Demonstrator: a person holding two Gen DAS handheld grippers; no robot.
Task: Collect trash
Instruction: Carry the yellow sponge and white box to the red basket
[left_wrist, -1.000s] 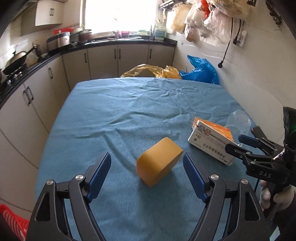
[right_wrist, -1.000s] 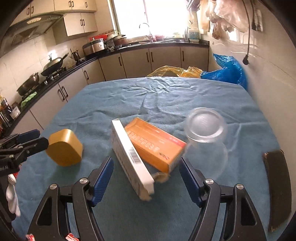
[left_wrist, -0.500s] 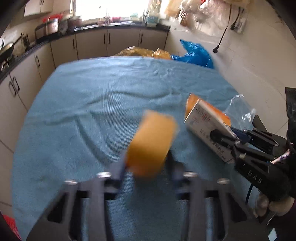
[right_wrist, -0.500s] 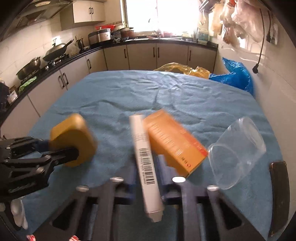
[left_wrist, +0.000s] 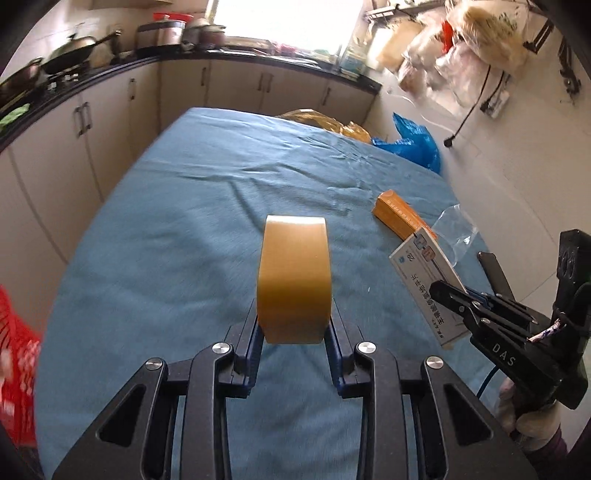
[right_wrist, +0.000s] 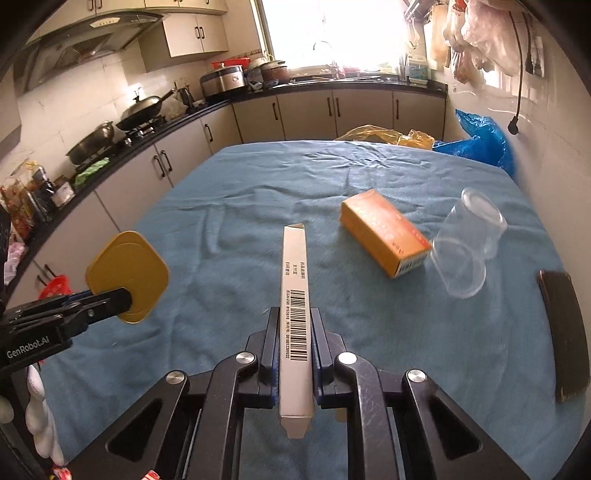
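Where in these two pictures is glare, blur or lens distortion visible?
Left wrist view: the bright window is washed out to white, the red basket at the left edge is smeared, and the cabinets bend with the fisheye. Right wrist view: its window is also washed out, and the slim white cardboard box is sharp.

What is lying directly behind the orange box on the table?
In the right wrist view a clear plastic cup lies on its side against the far end of the orange box. Whether anything sits under the box cannot be seen.

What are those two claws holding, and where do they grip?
The left gripper pinches a yellow box by the flat faces at its near end. The right gripper clamps a flat white carton by its broad sides, near the barcode.
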